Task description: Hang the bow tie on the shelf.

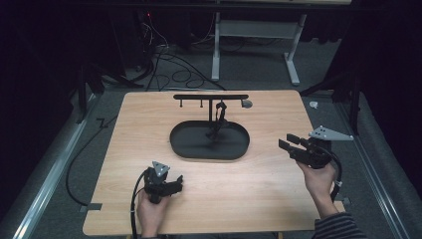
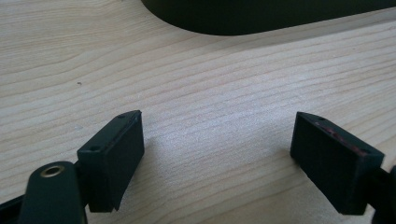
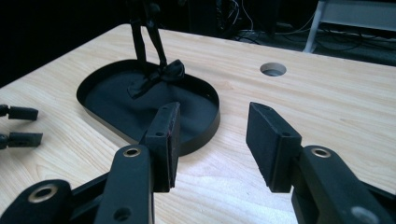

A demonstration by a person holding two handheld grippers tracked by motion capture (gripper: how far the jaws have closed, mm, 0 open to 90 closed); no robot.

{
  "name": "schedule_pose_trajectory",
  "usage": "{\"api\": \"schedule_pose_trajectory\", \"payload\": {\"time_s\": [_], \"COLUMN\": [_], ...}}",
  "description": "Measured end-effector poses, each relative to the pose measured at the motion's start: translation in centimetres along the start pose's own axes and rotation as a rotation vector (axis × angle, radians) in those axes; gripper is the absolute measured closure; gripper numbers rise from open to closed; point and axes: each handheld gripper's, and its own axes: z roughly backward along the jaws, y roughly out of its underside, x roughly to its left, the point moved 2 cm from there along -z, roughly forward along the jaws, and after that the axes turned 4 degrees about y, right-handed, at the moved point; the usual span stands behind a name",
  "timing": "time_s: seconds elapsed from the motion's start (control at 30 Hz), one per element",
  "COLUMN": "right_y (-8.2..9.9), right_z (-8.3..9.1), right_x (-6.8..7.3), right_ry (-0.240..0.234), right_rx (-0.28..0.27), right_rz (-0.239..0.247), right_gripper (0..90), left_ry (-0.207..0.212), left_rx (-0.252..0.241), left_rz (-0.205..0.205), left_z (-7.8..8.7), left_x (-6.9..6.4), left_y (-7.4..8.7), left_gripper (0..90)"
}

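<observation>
Jaws of the right gripper point(image 3: 212, 140) stand apart with nothing between them, aimed at the black oval tray point(image 3: 208, 128) mid-desk point(image 1: 259, 194). Those of the left gripper point(image 2: 217, 154) gape equally empty over bare wood, the tray's rim just beyond.

This looks like a lab or recording studio rather than a home. A plain wooden table point(image 1: 209, 199) stands on grey carpet point(image 1: 259, 74), hemmed by dark curtains point(image 1: 45, 55) at the left and right edges. Beyond its far edge, loose cables point(image 1: 174, 69) trail over the floor beside the white metal legs of a bench point(image 1: 259, 35).
</observation>
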Motion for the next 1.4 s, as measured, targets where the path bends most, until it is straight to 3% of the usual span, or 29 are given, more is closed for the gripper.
{"api": "schedule_pose_trajectory", "payload": {"time_s": [1.4], "right_y": [4.7], "right_z": [-0.1], "right_x": [1.3], "right_ry": [-0.032], "right_rx": [0.036], "right_rz": [-0.049], "right_gripper": [57.0], "left_ry": [0.0], "left_rx": [0.0], "left_rz": [0.0], "left_z": [0.0], "left_x": [0.0], "left_y": [0.0], "left_gripper": [17.8]}}
